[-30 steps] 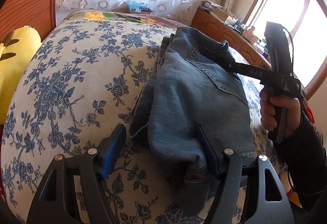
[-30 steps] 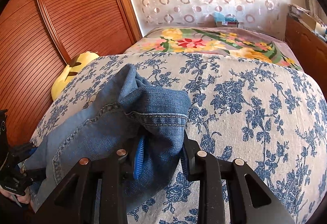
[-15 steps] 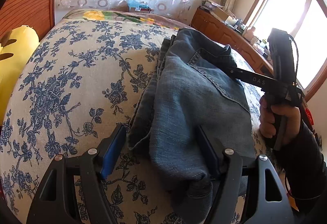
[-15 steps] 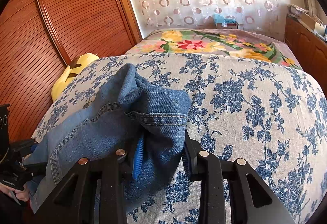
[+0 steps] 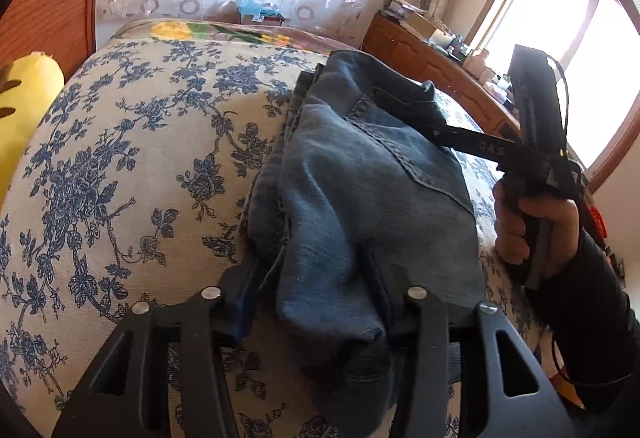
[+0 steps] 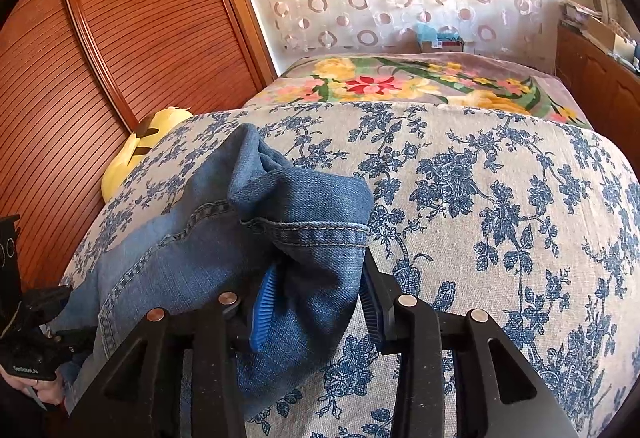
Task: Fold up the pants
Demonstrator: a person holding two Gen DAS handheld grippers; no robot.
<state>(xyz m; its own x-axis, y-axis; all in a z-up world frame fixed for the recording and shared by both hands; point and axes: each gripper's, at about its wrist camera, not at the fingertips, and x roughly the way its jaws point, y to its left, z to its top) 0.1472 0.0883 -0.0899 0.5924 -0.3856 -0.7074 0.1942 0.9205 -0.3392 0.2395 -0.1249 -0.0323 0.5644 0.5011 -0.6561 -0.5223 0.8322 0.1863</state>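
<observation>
**Both claws on the denim, one closing, one easing**

While my left gripper (image 5: pixel 316 302) has just been closing, its fingers have come in from a wide stance to clamp the bunched end of the jeans (image 5: pixel 360 198), with cloth packed between them. My right gripper (image 6: pixel 316 298) has just been opening a little at the far end; the hemmed fold still sits between its blue pads (image 6: pixel 262 308), but whether they truly press I cannot tell for sure, though it looks like a loose hold.

I judge this to be a change of grip: the left takes over, the right prepares to let go or re-seat.

The jeans lie on the blue-flowered bedspread (image 5: pixel 120 158), already doubled into a thick bundle. Their long axis runs from one claw to the other, along the near edge of the bed, with the pocket side up.
</observation>
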